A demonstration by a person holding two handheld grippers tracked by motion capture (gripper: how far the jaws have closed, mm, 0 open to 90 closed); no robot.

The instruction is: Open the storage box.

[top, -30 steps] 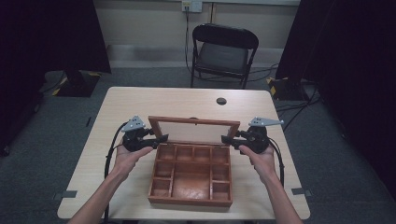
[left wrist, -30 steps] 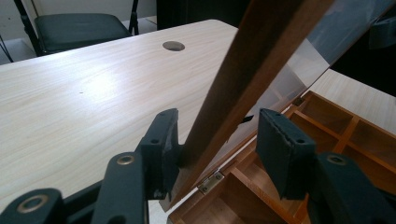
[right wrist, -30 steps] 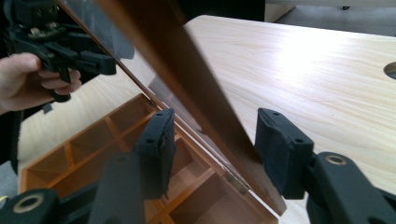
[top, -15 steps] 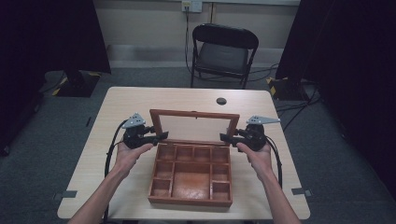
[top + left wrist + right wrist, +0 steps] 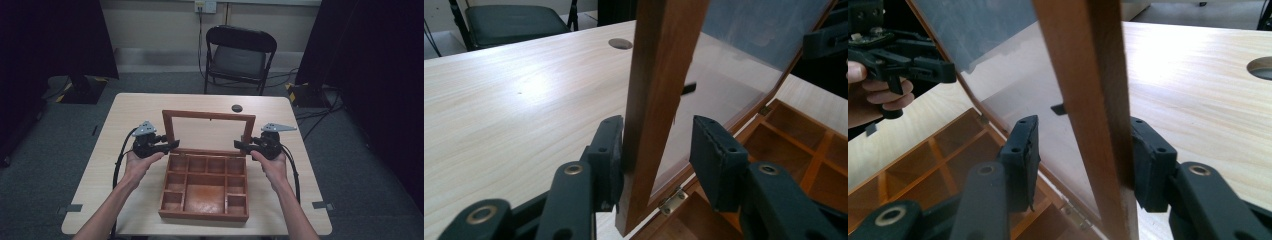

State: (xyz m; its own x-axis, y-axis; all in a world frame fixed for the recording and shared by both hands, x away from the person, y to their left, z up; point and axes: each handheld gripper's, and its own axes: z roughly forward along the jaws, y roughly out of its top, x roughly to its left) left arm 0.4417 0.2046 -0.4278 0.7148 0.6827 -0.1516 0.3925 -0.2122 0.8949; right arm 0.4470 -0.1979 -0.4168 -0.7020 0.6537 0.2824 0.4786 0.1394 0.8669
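A wooden compartment box point(image 5: 205, 216) lies open on the table, its glass lid point(image 5: 208, 116) standing nearly upright at the back. My left gripper point(image 5: 172, 145) straddles the lid's left rail point(image 5: 659, 75). Its jaws have just been closing: one pad point(image 5: 609, 150) lies against the wood, the other point(image 5: 714, 155) stays a little off it. My right gripper point(image 5: 239, 145) straddles the right rail point(image 5: 1088, 75). Its jaws have narrowed slightly too. One pad point(image 5: 1148, 160) touches the wood and the other point(image 5: 1020, 155) stands well clear on the glass side.
The box's compartments point(image 5: 204, 197) hold nothing I can see. A round cable hole point(image 5: 237, 108) sits in the light wooden table point(image 5: 140, 107) behind the lid. A black folding chair point(image 5: 240, 55) stands beyond the far edge, with cables on the floor at the right.
The lid has swung up from a low tilt to nearly upright. Both grippers moved slightly up and back with its side rails.
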